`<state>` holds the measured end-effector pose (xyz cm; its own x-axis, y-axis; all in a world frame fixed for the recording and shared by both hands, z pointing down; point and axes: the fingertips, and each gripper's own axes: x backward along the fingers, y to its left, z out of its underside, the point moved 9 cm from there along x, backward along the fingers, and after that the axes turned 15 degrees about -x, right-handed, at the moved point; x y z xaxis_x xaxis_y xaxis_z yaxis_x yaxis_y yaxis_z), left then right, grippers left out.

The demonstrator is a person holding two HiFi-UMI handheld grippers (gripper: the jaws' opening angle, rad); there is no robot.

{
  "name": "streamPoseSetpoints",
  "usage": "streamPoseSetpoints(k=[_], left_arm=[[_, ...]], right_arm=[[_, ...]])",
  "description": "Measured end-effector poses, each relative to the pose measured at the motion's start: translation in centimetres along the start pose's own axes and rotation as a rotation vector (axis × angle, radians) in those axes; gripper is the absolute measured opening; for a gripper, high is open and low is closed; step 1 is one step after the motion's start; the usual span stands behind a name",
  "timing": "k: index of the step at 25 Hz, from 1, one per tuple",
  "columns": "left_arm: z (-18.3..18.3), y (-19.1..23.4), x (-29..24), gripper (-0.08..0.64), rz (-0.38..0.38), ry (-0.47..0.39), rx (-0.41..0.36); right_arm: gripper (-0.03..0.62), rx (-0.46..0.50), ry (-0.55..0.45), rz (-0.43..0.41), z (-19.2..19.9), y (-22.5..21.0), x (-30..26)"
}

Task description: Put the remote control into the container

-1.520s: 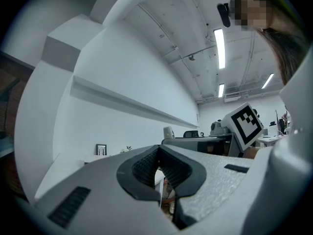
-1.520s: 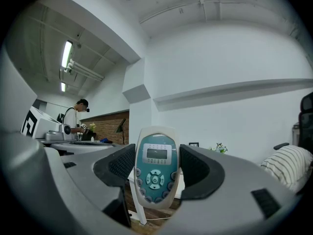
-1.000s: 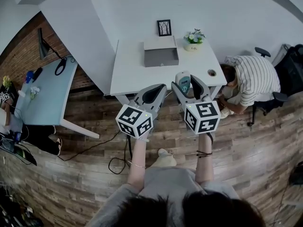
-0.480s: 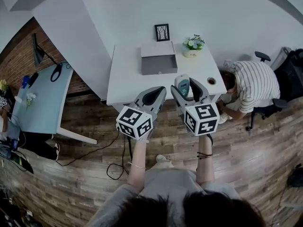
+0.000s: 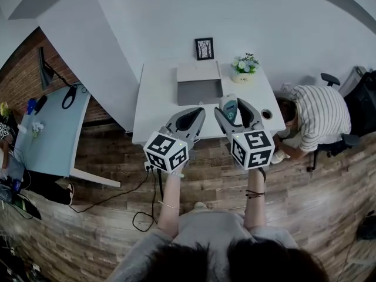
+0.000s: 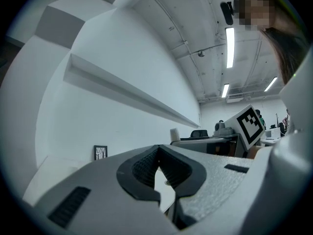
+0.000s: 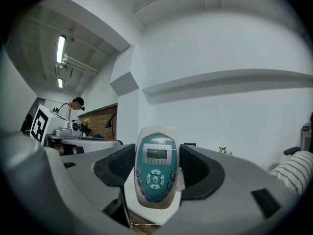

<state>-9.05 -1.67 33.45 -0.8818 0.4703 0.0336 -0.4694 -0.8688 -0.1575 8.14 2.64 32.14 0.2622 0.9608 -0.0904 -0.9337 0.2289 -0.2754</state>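
Wood-plank floor point(image 5: 88, 228) all around, with a white table point(image 5: 155, 101) pushed against a white wall. On the table there's a grey container point(image 5: 200, 90) sitting toward the back middle, a small black picture frame point(image 5: 204, 49) leaning at the wall right behind it, and a little pot of flowers point(image 5: 244, 65) off to its right. The right gripper point(image 5: 231, 107) is clamped on the remote control point(image 5: 228, 105). In the right gripper view you can see the remote point(image 7: 155, 173) standing upright between the two dark pads, screen and teal buttons facing the camera, both sides pinched by the right gripper point(image 7: 155, 156). From the head view it's held up over the front part of the table, in front of the container and not in it. The left gripper point(image 5: 194, 114) is just beside it on the left, and its own view shows the left gripper point(image 6: 158, 151) closed tip to tip with nothing between. A person in a striped shirt point(image 5: 320, 104) is bent down by the table's right end, and a pale blue table point(image 5: 53, 128) stands well off to the left.
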Motion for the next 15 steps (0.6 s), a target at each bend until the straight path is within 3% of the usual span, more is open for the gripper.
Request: streamPoseSetpoints(k=[15], left_arm=[[3.8,2.6,-0.2,0.003,-0.032,0.062,0.054]], right_arm=[[0.284,-0.039,0.059,-0.005,2.3,-1.7,-3.8]])
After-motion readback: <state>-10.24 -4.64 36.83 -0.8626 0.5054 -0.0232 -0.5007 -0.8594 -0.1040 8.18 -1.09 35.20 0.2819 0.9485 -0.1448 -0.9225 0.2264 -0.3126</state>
